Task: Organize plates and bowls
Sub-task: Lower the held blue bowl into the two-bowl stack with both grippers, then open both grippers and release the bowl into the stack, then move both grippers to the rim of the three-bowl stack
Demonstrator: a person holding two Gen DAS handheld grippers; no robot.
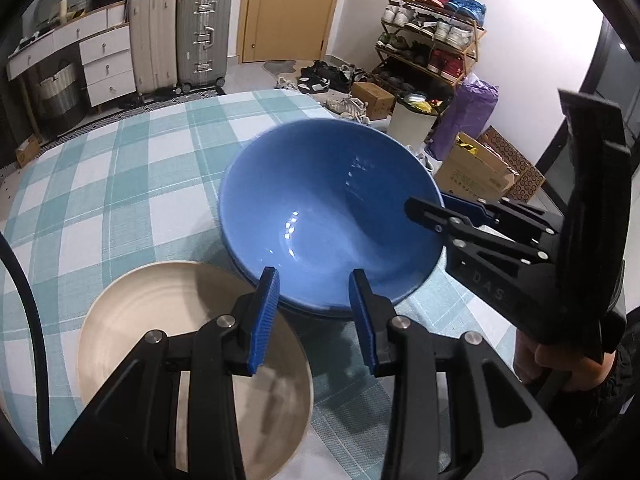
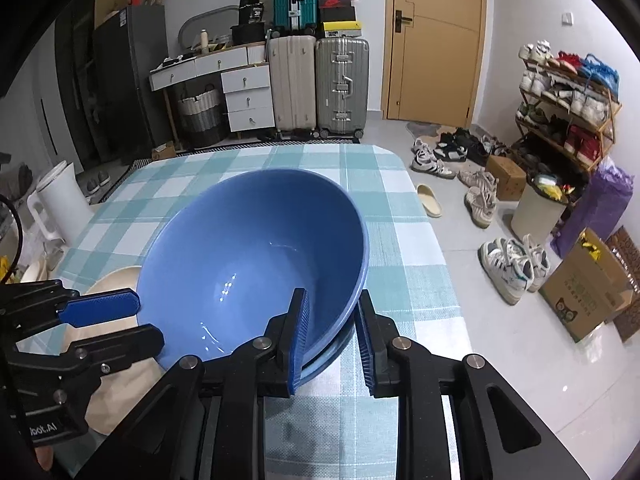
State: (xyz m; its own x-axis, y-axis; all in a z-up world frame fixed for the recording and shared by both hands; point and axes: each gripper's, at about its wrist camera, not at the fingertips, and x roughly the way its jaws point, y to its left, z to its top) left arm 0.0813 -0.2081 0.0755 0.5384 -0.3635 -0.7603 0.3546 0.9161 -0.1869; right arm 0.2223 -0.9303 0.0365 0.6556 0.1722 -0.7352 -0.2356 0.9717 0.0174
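A blue bowl (image 1: 324,216) sits nested in another blue bowl (image 1: 308,307) on the checked tablecloth (image 1: 120,184). A beige plate (image 1: 168,320) lies beside them. My left gripper (image 1: 314,316) is open and empty, just short of the bowls' near rim and above the plate's edge. My right gripper (image 2: 332,344) straddles the top bowl's (image 2: 256,264) rim, one finger inside and one outside; whether the pads touch the rim is unclear. It also shows in the left wrist view (image 1: 444,212). The left gripper (image 2: 124,320) shows in the right wrist view, by the plate (image 2: 116,280).
The table's right edge (image 2: 436,240) drops to a floor with shoes (image 2: 512,268), a cardboard box (image 2: 588,292) and a white bin (image 2: 540,212). Suitcases (image 2: 320,88) and drawers (image 2: 240,92) stand beyond the far edge.
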